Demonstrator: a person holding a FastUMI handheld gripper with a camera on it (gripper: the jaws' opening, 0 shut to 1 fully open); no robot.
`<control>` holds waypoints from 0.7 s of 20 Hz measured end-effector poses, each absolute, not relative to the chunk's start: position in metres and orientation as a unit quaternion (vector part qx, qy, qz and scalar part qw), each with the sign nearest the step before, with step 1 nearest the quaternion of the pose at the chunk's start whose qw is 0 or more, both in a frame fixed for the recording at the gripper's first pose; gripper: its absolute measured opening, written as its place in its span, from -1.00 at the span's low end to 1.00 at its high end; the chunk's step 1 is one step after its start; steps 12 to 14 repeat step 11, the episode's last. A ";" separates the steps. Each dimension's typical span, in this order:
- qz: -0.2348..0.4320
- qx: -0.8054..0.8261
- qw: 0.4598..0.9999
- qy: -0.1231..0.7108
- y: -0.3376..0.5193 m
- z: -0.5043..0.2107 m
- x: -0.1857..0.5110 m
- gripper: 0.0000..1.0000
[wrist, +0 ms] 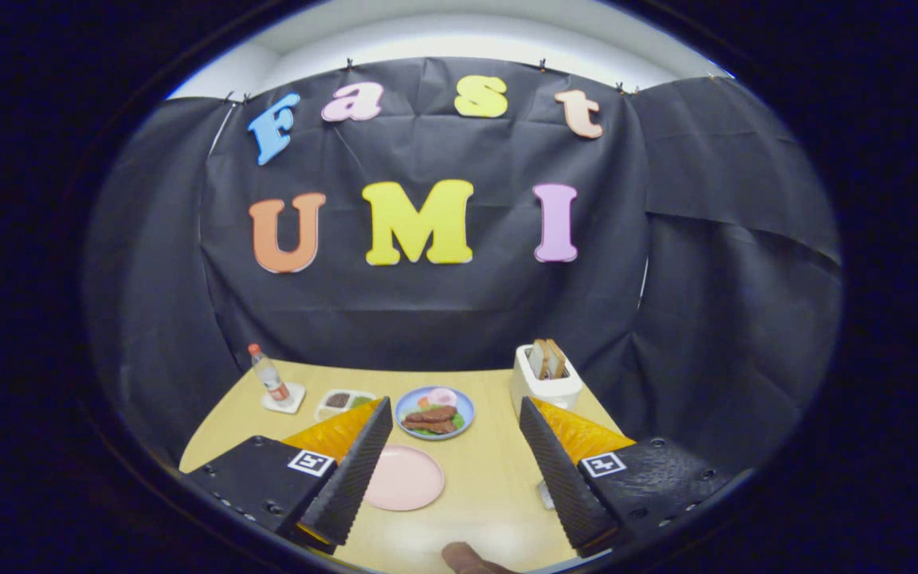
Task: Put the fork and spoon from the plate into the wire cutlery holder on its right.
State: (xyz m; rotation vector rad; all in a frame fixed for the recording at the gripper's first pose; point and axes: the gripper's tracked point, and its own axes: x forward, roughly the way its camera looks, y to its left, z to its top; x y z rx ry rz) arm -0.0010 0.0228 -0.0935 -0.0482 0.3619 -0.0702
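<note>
So the gripper [453,462] is hanging above a light wooden table [491,494] with its 2 black ribbed fingers [351,478] spread wide apart, nothing held between them. Each finger has an orange wedge behind it and a little square black-and-white marker on its black base.

Between the fingers, closer to the left one, sits a round pale pink plate [405,478]. Its left edge is tucked behind the left finger, and the part I can see looks bare, so I can't spot a fork or spoon on it from here. Just inside the right finger, low down, a small bit of silvery wire mesh [546,494] pokes out. That could be the cutlery holder, but most of it is hidden behind the finger so I can't say for sure.

Beyond the fingertips there's a round blue plate with brown sausage-looking pieces, green bits and something pink [434,412]. Left of it is a small white divided tray with dark and green fillings [343,402], and further left a clear plastic bottle with a red cap [269,375] standing upright on a white square coaster [284,399]. Off to the right, near the table's far corner, is a white toaster with 2 slices of bread sticking up [545,379].

A fingertip [467,558] shows at the near edge of the table.
</note>
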 end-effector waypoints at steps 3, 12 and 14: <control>-0.036 -0.031 0.989 0.139 0.037 -0.081 -0.015 0.92; -0.038 -0.017 0.991 0.127 0.051 -0.076 -0.041 0.93; -0.038 -0.017 0.991 0.127 0.051 -0.076 -0.041 0.93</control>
